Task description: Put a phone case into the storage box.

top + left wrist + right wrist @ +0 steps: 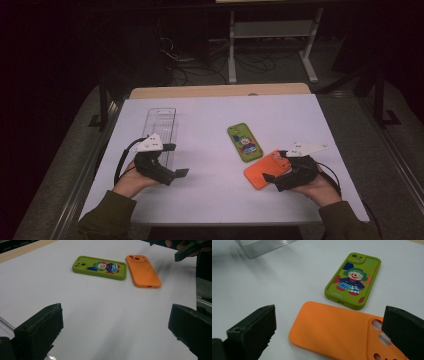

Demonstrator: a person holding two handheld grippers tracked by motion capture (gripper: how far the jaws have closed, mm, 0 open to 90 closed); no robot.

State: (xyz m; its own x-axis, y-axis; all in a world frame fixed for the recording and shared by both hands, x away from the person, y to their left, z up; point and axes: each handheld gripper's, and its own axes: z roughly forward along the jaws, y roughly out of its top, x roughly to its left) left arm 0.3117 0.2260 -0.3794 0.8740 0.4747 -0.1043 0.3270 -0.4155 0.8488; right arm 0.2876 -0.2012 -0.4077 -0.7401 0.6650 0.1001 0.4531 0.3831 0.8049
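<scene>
A green phone case [244,142] with a cartoon clown lies face down at the middle of the white table [210,200]. An orange phone case [261,172] lies just right of it, nearer me. My right gripper [275,165] hovers open over the orange case's right end. In the right gripper view its jaws stand wide apart above the orange case [332,330], and the green case [353,281] lies beyond. My left gripper [176,160] is open at the left, by a clear plastic tray [161,131]. Its view shows both cases [100,267] [143,271] far off.
The clear tray [262,246] is long, ribbed and empty. A wooden strip [220,90] runs along the table's far edge. Behind it stand a white metal frame [272,35] and floor cables [200,65] in the dark. The other gripper [186,248] shows at the top right of the left gripper view.
</scene>
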